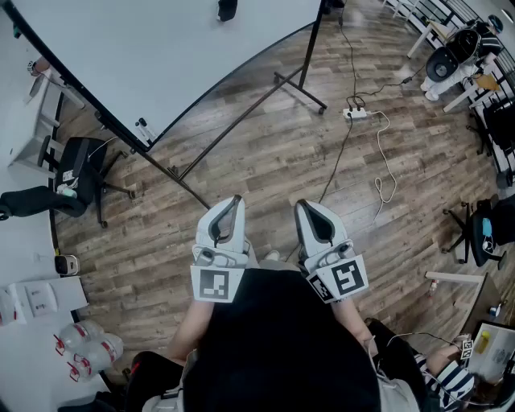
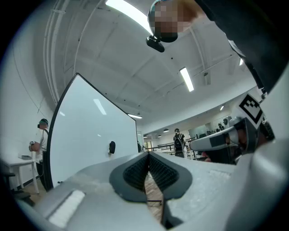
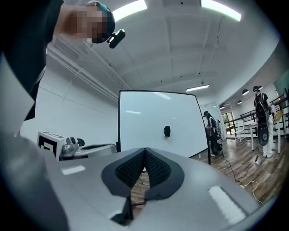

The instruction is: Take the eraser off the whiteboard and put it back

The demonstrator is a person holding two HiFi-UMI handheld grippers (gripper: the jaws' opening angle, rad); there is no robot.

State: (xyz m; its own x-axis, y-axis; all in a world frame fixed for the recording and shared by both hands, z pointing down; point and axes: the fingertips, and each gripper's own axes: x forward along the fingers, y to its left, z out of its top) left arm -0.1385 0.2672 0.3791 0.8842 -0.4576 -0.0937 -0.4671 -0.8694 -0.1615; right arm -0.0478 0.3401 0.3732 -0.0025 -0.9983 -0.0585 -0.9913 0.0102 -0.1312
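A small black eraser sticks to the white whiteboard, which stands on a black wheeled frame ahead of me. Both gripper views show the eraser far off on the whiteboard. My left gripper and right gripper are held side by side close to the body, level, well short of the board. Both are shut with nothing between the pads, as seen at the left gripper and the right gripper.
The board's black stand legs spread over the wooden floor. A power strip with trailing cables lies to the right. An office chair and white desks stand at the left, water bottles lower left. People stand in the background.
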